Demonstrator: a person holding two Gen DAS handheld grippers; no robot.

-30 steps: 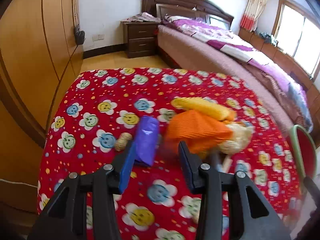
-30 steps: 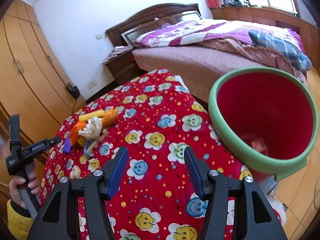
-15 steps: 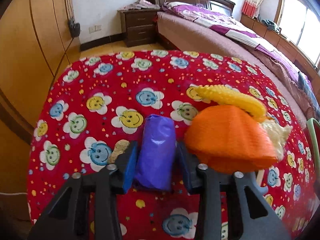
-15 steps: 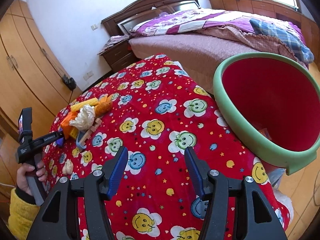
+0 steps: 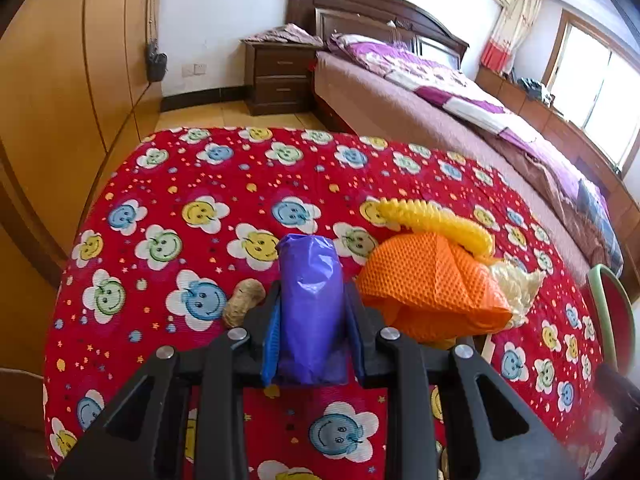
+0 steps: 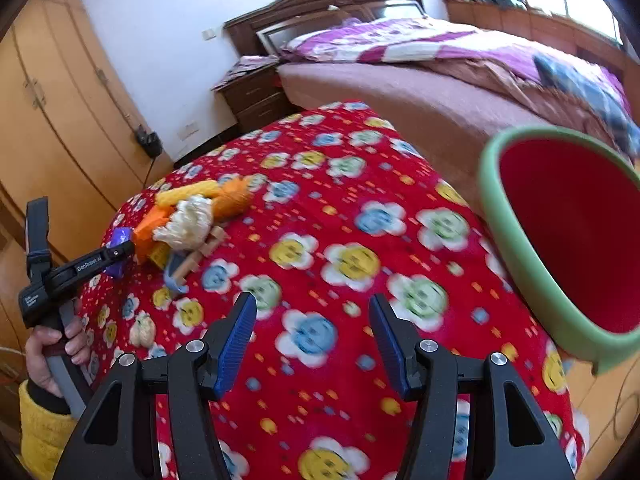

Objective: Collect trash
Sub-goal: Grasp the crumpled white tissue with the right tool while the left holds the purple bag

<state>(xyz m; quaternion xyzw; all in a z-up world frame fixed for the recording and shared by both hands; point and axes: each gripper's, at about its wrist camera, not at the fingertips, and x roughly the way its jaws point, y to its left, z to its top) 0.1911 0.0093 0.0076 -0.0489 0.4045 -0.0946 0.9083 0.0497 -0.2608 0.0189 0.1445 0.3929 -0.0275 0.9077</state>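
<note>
A purple plastic packet point(image 5: 308, 256) lies on the red smiley-flower tablecloth point(image 5: 192, 184). My left gripper point(image 5: 314, 296) has its jaws closing on the packet, and both blue pads touch its sides. Right beside it sit an orange mesh sleeve point(image 5: 432, 280), a yellow foam net point(image 5: 436, 218) and a crumpled white wad point(image 5: 516, 284). In the right wrist view the left gripper point(image 6: 116, 256) holds the packet point(image 6: 120, 234) at the pile's left end. My right gripper point(image 6: 313, 304) hovers open over bare cloth with nothing between its fingers.
A red bin with a green rim point(image 6: 512, 240) stands off the table's right edge, also seen as the bin rim point(image 5: 608, 312). A peanut shell point(image 5: 244, 300) lies left of the packet. Wooden sticks point(image 6: 196, 256) lie by the pile. A wardrobe, nightstand and bed surround the table.
My left gripper slid forward around the purple packet and narrowed until the pads met it. My right gripper swung left across the cloth, so the bin now sits further right in its view.
</note>
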